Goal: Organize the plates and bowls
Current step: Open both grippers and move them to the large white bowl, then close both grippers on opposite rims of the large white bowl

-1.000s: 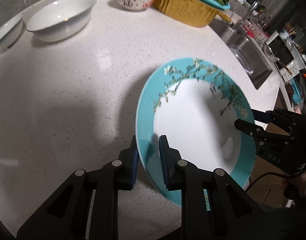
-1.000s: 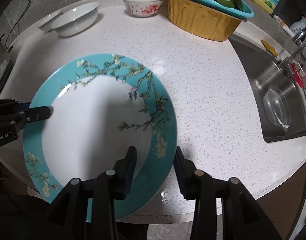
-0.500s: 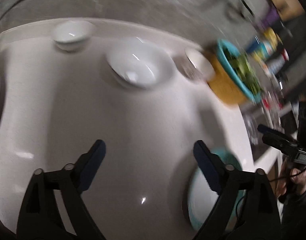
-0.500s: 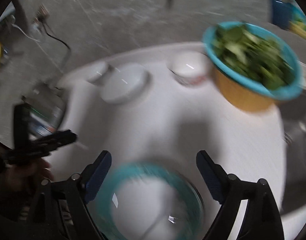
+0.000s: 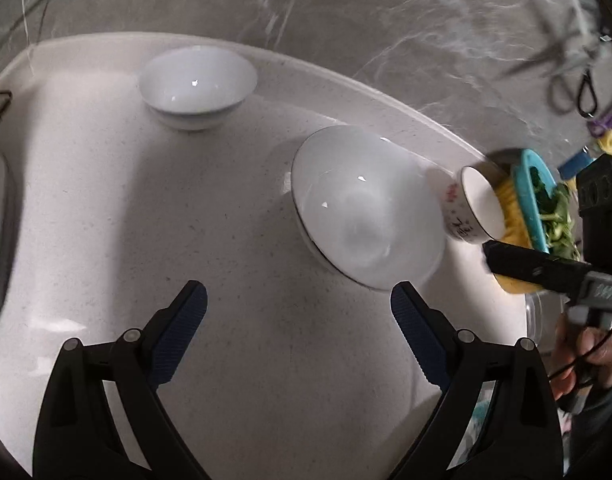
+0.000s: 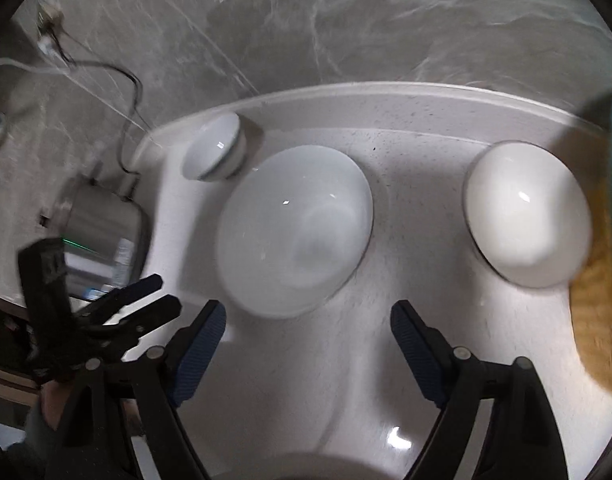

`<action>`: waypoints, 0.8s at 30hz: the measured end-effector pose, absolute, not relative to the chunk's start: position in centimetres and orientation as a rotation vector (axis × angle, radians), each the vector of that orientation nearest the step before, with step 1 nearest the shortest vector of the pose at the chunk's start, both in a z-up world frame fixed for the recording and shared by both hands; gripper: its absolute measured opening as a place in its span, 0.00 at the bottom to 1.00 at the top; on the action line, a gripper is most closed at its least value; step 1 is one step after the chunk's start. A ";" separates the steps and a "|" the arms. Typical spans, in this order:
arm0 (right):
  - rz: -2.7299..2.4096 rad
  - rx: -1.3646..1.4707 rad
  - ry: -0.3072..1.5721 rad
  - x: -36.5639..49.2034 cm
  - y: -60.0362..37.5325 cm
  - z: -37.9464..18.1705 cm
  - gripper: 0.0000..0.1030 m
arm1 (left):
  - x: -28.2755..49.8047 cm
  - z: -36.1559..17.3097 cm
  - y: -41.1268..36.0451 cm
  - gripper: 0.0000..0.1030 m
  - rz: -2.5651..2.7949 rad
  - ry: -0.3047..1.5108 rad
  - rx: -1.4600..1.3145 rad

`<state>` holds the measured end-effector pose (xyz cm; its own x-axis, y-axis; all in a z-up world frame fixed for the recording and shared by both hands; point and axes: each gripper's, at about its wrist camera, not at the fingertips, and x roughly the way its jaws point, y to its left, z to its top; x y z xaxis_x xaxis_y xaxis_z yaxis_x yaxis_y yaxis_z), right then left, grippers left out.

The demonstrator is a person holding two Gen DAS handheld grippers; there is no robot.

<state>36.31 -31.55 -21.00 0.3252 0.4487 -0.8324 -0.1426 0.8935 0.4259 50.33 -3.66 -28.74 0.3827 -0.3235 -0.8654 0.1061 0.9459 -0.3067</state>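
Note:
A large white bowl sits on the white counter, also in the right wrist view. A small white bowl stands behind it to the left, seen too in the right wrist view. A patterned small bowl stands to its right, also in the right wrist view. My left gripper is open and empty, just in front of the large bowl. My right gripper is open and empty, close before the large bowl. A sliver of the teal plate shows at the left view's lower right.
A yellow basket with a teal colander of greens stands right of the patterned bowl. A steel appliance sits at the counter's left end. A grey marble wall backs the counter. The right gripper shows in the left view.
Both grippers let go of the teal plate, opened wide and swung up and forward toward the bowls at the back of the counter.

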 end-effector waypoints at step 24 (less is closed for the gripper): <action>0.199 0.310 1.223 41.7 -30.3 -26.7 0.24 | 60.1 -35.9 -7.4 0.28 -0.385 1.246 -0.093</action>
